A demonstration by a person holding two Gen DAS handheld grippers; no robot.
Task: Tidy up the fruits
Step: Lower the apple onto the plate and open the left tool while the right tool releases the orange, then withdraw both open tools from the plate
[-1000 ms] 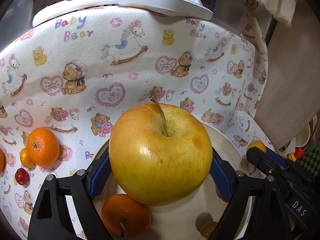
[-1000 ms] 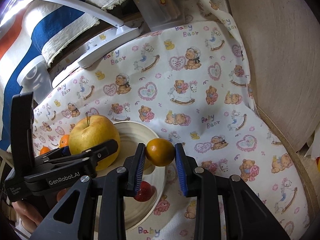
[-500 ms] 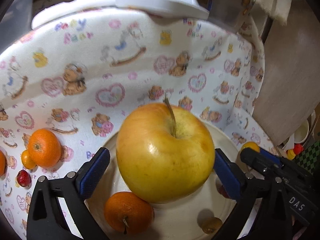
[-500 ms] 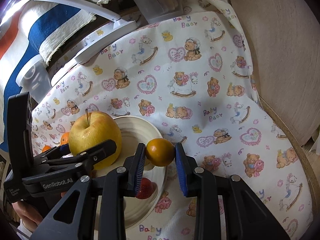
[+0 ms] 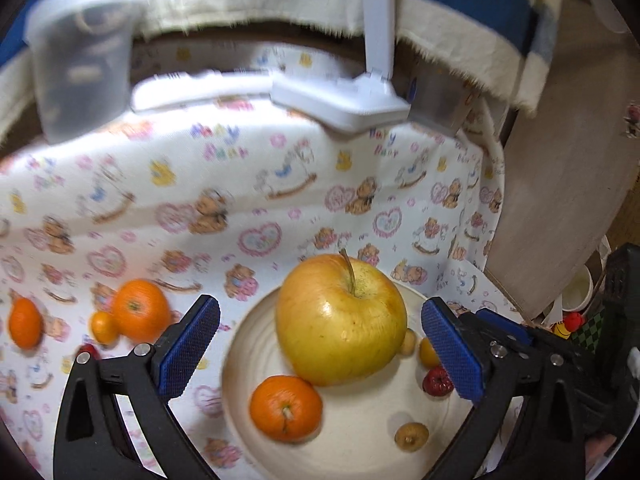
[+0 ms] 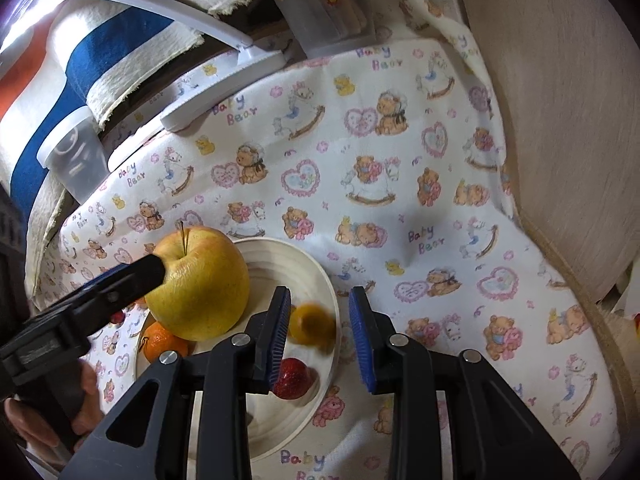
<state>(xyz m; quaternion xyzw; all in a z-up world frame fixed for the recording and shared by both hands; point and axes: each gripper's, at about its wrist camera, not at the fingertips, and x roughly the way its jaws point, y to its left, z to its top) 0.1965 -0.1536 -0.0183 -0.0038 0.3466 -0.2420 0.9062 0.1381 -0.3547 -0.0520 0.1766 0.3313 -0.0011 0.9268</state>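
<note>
A cream plate [image 5: 240, 364] is sitting nearest on the bear-print cloth [image 6: 400, 160]. It is holding a big yellow apple [image 5: 340, 320] at its centre, a mandarin [image 5: 286, 408] at seven o'clock from the apple, a small brown fruit [image 5: 411, 436] at five o'clock, a red berry [image 5: 438, 380] at three o'clock, and a small yellow fruit [image 6: 312, 323] by the rim.

The left gripper [image 5: 320, 348] is standing spread wide around the apple, its blue pads clear of the skin on both sides. The right gripper [image 6: 320, 336] has just been opening; the yellow fruit is lying blurred between its pads and none of them is pressing on it.

The apple is looking glossy, yellow with an orange blush, its stem upright.

Only the left wrist view is showing the fruit left on the cloth at nine o'clock from the plate: a large mandarin [image 5: 140, 314], a tiny orange one [image 5: 103, 326] and another [image 5: 25, 322] at the edge. Only the right wrist view is showing the hand [image 6: 44, 412] under the left tool.

Farther back, a white lamp base [image 5: 344, 104] and a clear tub [image 5: 80, 56] are standing at twelve and ten o'clock.
</note>
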